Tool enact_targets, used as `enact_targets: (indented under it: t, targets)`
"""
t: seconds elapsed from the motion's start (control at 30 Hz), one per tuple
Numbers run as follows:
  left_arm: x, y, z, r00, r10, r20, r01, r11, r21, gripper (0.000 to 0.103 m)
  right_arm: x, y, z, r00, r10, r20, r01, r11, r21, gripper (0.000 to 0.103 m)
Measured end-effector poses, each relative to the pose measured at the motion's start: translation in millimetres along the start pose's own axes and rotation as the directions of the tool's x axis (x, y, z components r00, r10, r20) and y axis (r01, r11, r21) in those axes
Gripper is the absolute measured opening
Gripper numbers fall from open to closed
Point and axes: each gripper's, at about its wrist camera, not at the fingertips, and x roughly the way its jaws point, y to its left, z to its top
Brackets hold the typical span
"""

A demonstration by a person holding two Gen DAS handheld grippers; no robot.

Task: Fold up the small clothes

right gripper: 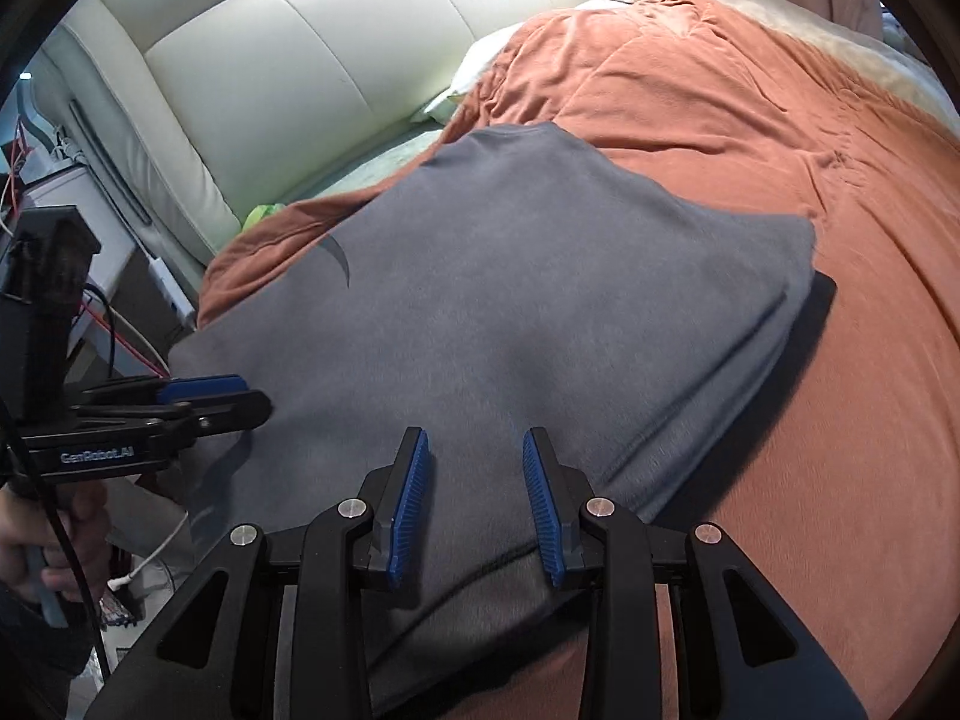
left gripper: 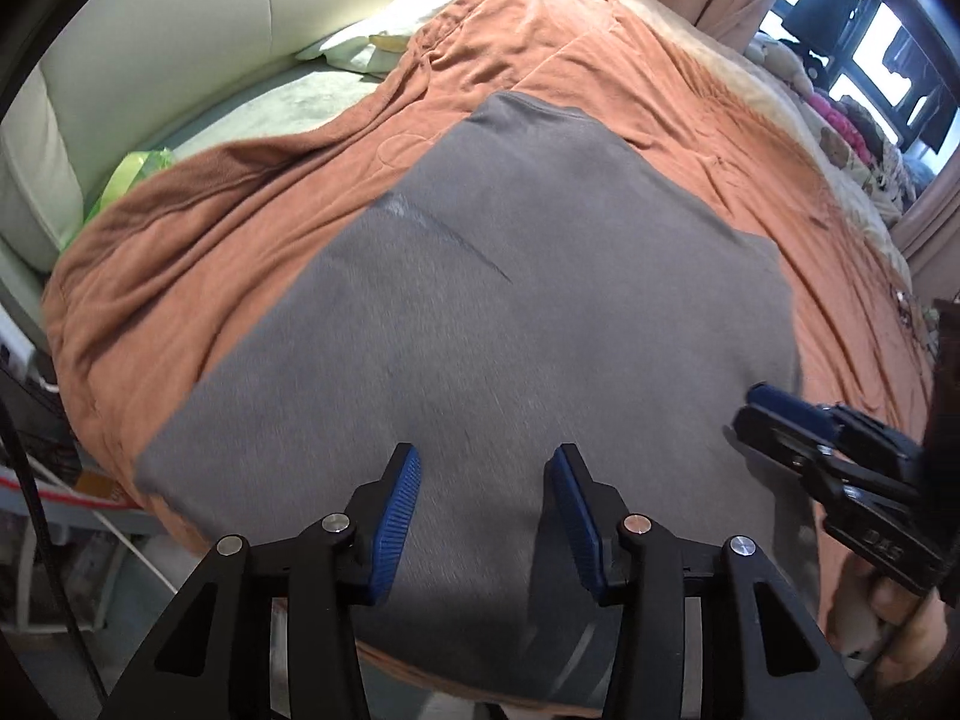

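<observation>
A grey garment [left gripper: 510, 312] lies folded in layers on an orange blanket [left gripper: 210, 252]; it also shows in the right wrist view [right gripper: 540, 300], with stacked edges on its right side. My left gripper [left gripper: 483, 468] is open and empty, just above the garment's near part. My right gripper [right gripper: 477, 450] is open and empty over the garment's near edge. The right gripper also shows in the left wrist view [left gripper: 774, 414] at the garment's right edge. The left gripper shows in the right wrist view [right gripper: 240, 399] at the garment's left edge.
The orange blanket [right gripper: 780, 150] covers a bed. A cream padded headboard [right gripper: 300, 60] stands at the back left, with a white pillow [left gripper: 384, 30] near it. A green packet [left gripper: 132, 174] lies by the headboard. Soft toys [left gripper: 840, 114] sit far right. Cables [right gripper: 132, 354] hang off the bed's left.
</observation>
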Motion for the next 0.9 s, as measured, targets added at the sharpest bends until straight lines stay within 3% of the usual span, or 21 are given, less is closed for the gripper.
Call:
enact_targets:
  t: [0.27,0.47,0.6,0.9]
  targets:
    - [-12,-16,-41,1.0,-0.01,0.0,0.01,0.999,0.033,0.045,-30,36,-27,0.995,-0.097,-0.004,0.096,0.991,-0.098,0.031]
    - [-26,-29,-65,1.0,0.009,0.014,-0.01,1.0,0.024,0.045,-64,38,-57,0.998,-0.058,-0.015,0.057,0.995,-0.081,0.03]
    - [-41,-41,-76,1.0,-0.018,0.021,0.018,1.0,0.022,0.045,-87,34,-75,1.0,-0.02,-0.022,0.018,0.996,-0.086,0.031]
    - [-82,-82,-98,0.996,-0.018,0.085,0.015,0.999,0.04,0.045,-167,11,-113,0.999,0.001,0.034,0.001,0.999,-0.039,0.031]
